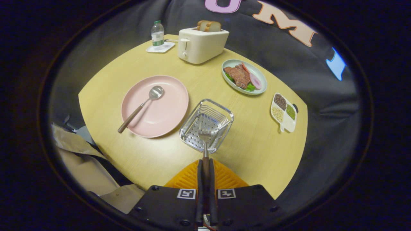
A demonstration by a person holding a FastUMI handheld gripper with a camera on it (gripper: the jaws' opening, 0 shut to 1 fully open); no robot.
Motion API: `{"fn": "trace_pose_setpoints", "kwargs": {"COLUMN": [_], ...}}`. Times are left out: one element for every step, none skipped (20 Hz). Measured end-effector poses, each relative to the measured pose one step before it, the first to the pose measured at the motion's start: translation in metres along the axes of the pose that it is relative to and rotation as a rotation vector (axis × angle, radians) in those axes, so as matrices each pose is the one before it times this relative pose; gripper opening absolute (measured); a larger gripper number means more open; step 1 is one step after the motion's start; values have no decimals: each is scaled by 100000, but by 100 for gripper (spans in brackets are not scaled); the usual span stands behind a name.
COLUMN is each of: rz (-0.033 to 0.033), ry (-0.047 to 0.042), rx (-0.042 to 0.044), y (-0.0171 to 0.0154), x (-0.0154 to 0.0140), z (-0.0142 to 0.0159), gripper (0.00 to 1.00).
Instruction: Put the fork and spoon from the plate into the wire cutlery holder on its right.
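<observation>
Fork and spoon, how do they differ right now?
The fork is clamped by its handle in the gripper, jaws closed on it, tines over the wire holder. The spoon lies loose on the pink plate, bowl pointing toward the toaster. Both have brown handles and metal heads.

Staged dining corner in a cloth-walled booth: round wooden table [257, 150] laid with toaster [200, 45], pink plate [160, 115], meat dish [244, 77], water bottle [157, 33]
</observation>
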State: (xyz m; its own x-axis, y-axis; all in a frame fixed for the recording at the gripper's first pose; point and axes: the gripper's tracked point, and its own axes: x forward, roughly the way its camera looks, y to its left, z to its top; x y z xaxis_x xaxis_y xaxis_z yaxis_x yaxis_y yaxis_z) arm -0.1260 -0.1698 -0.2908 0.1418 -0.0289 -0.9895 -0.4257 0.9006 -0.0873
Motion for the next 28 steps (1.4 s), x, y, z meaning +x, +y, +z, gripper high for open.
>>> {"fn": "trace_pose_setpoints", "kwargs": {"rz": [-83,-840,407,283,829,-527,-201,-54,-640,-593,-345,18,258,54,104,271,175,-591,-164,-127,-711,-477,-557,-681,-839,-380,-30,72], "ry": [-519,-1360,-1111,-1200,-1008,-1638,-1849,-1910,-2258,-2649,-3395,-4110,-3968,-3497,-3156,-3128,-2391,-2209,-1660,-1490,-1878,-1986,-1901,-1377,-485,289,1192,1291], "rx": [-293,-328,218,251,720,255,572,1113,1144,1651,2196,2976,3099,3103,2754,2417,1473,616,-79,119,245,739,1022,842,664,975,733,415], "y": [-147,-290,211,67,189,200,1,169,364,290,527,734,870,807,914,1001,980,779,892,877,744,746,634,597,444,574,631,555], "x": [39,-23,-72,-31,-248,41,-330,9,-64,-234,-260,-65,-82,6,104,26,168,129,88,92,240,276,435,472,507,481,600,523], "z": [376,644,377,452,331,404,503,578,316,678,698,865,717,624,507,458,248,323,132,120,13,75,-254,-347,-583,-804,-919,-765], "gripper": [11,12,23,35,46,57,68,79,90,100,100,100,100,100,100,100,100,100,100,100,100,100,100,100,100,100,100,100]}}
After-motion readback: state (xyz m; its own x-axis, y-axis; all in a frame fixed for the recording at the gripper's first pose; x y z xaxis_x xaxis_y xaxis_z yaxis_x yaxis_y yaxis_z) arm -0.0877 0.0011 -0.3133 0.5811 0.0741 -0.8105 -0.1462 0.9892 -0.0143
